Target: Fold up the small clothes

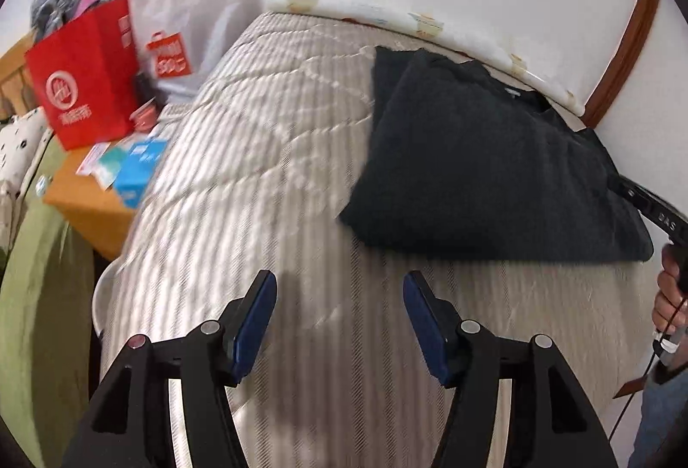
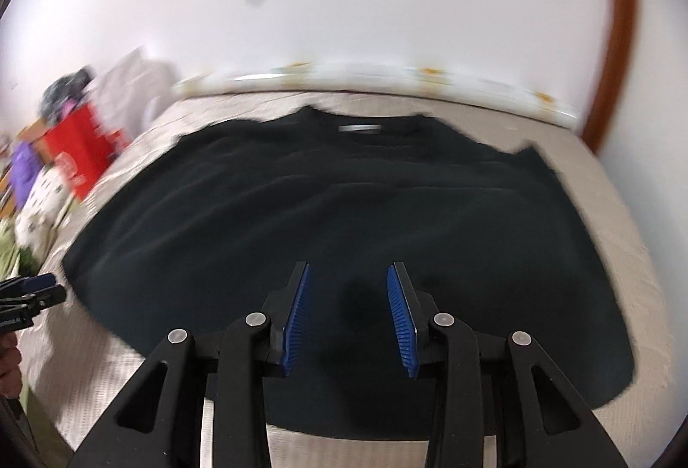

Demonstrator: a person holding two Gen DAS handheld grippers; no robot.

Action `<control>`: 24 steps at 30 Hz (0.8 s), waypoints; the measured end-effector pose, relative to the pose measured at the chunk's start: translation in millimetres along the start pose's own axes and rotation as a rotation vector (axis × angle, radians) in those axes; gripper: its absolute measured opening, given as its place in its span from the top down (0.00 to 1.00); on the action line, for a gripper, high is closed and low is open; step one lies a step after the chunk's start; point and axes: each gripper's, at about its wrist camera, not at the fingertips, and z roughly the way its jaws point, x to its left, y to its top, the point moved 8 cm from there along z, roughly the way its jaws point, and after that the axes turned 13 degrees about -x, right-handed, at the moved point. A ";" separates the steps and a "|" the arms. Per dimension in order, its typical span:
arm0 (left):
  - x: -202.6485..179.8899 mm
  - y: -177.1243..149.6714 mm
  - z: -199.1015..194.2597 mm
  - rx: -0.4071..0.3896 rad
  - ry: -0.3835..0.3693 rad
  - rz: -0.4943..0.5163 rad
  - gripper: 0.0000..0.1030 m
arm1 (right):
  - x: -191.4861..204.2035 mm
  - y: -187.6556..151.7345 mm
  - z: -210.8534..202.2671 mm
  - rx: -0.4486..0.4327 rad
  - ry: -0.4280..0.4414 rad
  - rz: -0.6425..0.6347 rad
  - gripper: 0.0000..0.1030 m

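Soft, limp black shirt (image 2: 344, 210) lying partly folded on the bed (image 1: 275, 175), far right of the released, empty left gripper (image 1: 339, 292), under the released, empty right gripper (image 2: 348, 287); best pinched at near hem corners.

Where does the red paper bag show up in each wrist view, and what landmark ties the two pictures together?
Left wrist view: the red paper bag stands at upper left, on an orange surface beside the bed.
Right wrist view: the same bag sits at the left edge, smaller and blurred, past the bed's corner.
Shared landmark: the black shirt lying on the striped bedcover.
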 end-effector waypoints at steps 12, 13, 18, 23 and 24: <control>34.6 -27.9 -31.2 -0.024 -0.058 -0.080 0.42 | 181.6 -20.8 6.3 0.037 0.233 -0.200 0.53; 35.8 -29.0 -32.0 -0.022 -0.067 -0.085 0.41 | 194.4 -22.1 6.6 0.039 0.255 -0.223 0.52; 36.8 -32.5 -33.8 -0.014 -0.091 -0.087 0.41 | 251.2 -37.5 10.9 0.062 0.343 -0.344 0.48; 41.6 -30.6 -31.5 -0.013 -0.105 -0.108 0.40 | 279.8 -49.1 24.5 0.059 0.335 -0.417 0.42; 41.8 -29.8 -30.4 -0.015 -0.102 -0.109 0.40 | 283.6 -49.8 29.2 0.062 0.331 -0.432 0.40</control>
